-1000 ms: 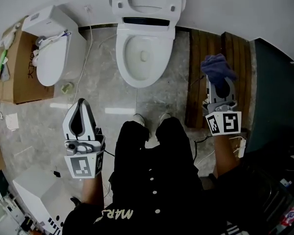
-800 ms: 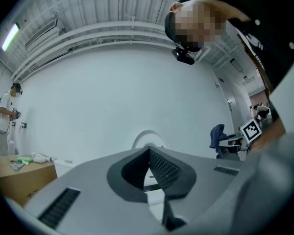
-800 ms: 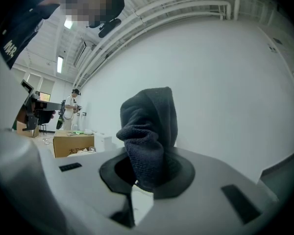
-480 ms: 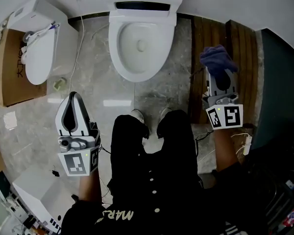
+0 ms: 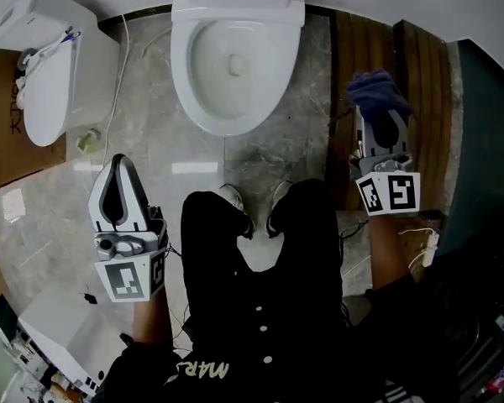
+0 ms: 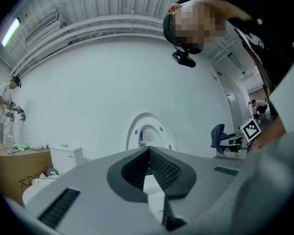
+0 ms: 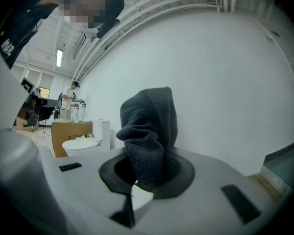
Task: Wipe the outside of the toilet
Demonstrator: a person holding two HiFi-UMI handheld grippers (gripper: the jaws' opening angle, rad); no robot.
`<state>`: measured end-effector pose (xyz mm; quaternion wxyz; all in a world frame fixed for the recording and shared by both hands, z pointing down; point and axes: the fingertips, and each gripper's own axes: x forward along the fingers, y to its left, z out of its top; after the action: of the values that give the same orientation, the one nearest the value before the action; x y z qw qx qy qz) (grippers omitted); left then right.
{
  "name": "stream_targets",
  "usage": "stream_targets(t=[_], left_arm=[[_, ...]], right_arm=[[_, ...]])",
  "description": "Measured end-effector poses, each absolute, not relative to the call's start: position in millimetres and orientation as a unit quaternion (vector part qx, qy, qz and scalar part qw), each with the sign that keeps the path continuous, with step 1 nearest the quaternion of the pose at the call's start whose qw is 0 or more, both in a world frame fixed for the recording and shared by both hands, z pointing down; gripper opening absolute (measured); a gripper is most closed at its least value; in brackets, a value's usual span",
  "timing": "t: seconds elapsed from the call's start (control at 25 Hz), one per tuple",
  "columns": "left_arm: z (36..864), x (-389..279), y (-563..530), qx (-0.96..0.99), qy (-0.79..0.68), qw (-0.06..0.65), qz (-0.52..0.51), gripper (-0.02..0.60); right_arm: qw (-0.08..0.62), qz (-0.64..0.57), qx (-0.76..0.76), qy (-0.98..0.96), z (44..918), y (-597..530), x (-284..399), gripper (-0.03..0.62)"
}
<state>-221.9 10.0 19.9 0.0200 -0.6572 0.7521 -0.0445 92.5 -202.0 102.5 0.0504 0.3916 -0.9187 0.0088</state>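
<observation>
- Between your right gripper's (image 5: 378, 117) jaws sits a pinched dark cloth (image 5: 375, 91); hard rubbing on the toilet (image 5: 227, 99) ahead could drag it loose.
- Your left gripper's (image 5: 118, 162) jaws are closed, empty.

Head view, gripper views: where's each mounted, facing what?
Head view: on the head, steeply down at toilet; legs, left gripper, right gripper show.
Left gripper view: on left gripper, along shut fingers to raised lid; torso overhead.
Right gripper view: on right gripper, along fingers clamping cloth, to wall; torso overhead.
Shared: cloth appears in all three.
</observation>
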Motion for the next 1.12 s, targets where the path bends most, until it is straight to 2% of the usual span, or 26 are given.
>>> stream_targets(t=[0.4,0.6,1.12], left_arm=[[98.3,-236.9,14.3,-0.636,0.770,0.002,-0.047,0.011],[124.1,-236.6,-4.3,-0.649,0.759,0.022,-0.047,0.011],[194.3,-252.1,-19.2,-0.648,0.760,0.020,-0.041,0.011]], right_arm=[[0.064,0.012,0.385,-0.920,176.9,-213.6,95.4,0.043],[0.068,0.008,0.381,-0.922,211.7,-221.7,93.3,0.043],[0.069,0.013,0.373,-0.925,291.2,-234.1,92.8,0.043]])
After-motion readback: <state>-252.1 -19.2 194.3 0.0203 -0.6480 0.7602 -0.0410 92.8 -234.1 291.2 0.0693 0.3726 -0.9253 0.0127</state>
